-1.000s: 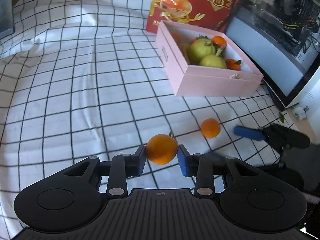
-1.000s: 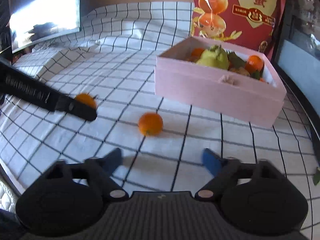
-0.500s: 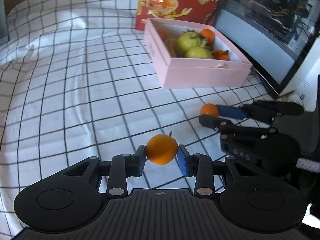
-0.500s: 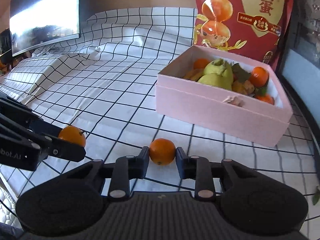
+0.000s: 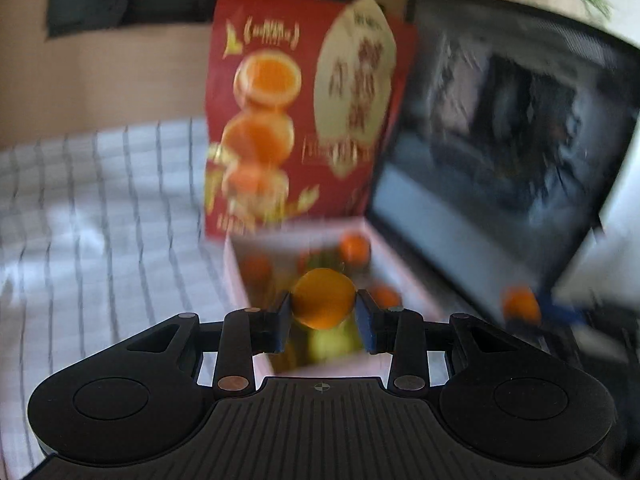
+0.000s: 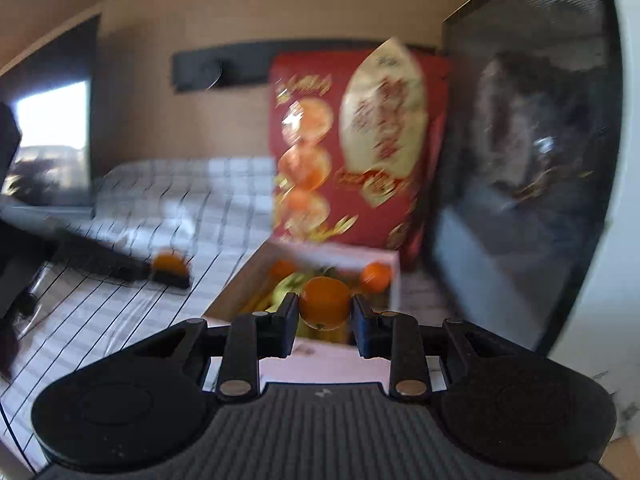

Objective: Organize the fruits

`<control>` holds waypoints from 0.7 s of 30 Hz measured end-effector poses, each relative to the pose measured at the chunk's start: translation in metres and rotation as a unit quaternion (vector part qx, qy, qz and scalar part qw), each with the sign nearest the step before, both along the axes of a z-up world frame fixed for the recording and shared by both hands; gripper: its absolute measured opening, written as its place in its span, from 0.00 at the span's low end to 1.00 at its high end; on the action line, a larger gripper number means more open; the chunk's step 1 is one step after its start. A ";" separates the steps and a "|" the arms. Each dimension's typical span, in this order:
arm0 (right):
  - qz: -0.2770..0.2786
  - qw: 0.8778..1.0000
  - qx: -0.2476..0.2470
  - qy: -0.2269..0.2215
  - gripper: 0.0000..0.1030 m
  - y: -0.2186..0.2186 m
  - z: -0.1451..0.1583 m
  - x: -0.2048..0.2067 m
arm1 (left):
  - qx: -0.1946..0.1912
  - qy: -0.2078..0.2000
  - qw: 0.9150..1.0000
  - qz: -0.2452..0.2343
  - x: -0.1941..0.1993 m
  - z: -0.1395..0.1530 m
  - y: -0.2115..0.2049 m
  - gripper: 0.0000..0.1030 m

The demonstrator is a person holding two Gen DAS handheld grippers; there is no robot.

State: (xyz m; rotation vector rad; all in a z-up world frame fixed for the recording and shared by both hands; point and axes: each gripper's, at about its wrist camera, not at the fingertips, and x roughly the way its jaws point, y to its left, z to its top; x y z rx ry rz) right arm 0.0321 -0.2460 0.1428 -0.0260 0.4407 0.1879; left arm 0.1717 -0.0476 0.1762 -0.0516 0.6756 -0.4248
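My left gripper [image 5: 323, 307] is shut on an orange [image 5: 322, 298] and holds it just above the near end of the pink box [image 5: 234, 276]. My right gripper [image 6: 325, 309] is shut on a second orange [image 6: 325, 302] and holds it over the near side of the same box [image 6: 394, 264]. The box holds green fruits [image 6: 289, 285] and small oranges [image 6: 375, 276]. In the left wrist view the right gripper's orange [image 5: 520, 305] shows at the right. In the right wrist view the left gripper's orange [image 6: 168, 263] shows at the left. Both views are blurred.
A tall red printed bag [image 5: 304, 108] stands right behind the box. A dark monitor [image 5: 500, 152] leans close on the right. A black-checked white cloth [image 5: 100, 208] covers the surface to the left. A second screen [image 6: 52, 148] stands at the far left.
Both grippers have risen off the cloth with their oranges and moved forward to the pink box. The right gripper closed on its orange within the last second.
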 end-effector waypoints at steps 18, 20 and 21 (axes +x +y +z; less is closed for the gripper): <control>-0.014 0.999 0.025 0.038 0.27 0.000 -0.007 0.078 | -0.076 0.044 0.994 0.062 0.022 -0.062 0.044 0.37; 0.002 0.999 0.020 0.032 0.27 0.009 0.000 0.103 | -0.073 0.065 0.993 0.068 -0.001 -0.079 0.050 0.37; 0.011 0.999 0.016 0.028 0.27 0.015 0.003 0.118 | -0.067 0.074 0.992 0.072 -0.011 -0.086 0.053 0.37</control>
